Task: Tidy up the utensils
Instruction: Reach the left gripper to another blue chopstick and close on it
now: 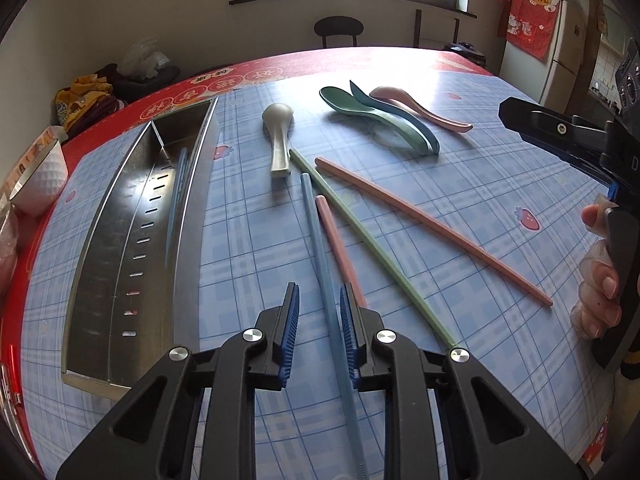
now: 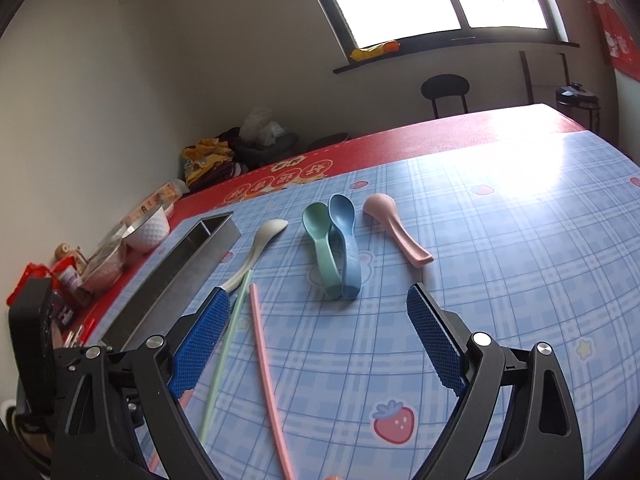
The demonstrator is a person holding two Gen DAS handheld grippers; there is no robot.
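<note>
Four spoons (image 2: 338,248) beyond, perhaps touching chopsticks (image 1: 432,228).

The left tool (image 1: 319,300) is a black plastic two-finger device with angular, triangular cut-outs in its arms and round silver screw heads at the pivots. Each finger carries a flat blue pad (image 1: 291,320) with fine ribbed teeth along its inner face. The right tool (image 2: 318,308) has the same build: black linkage arms, silver pivot screws, and blue pads (image 2: 434,340) with a dotted, knurled texture and a serrated edge. In the left wrist view the right tool's body shows as a black housing with one small silver screw, a blue detail beneath it and a white letter on its side. The person's hand (image 1: 600,280) shows thin, clear plastic covering over the fingers.
</note>
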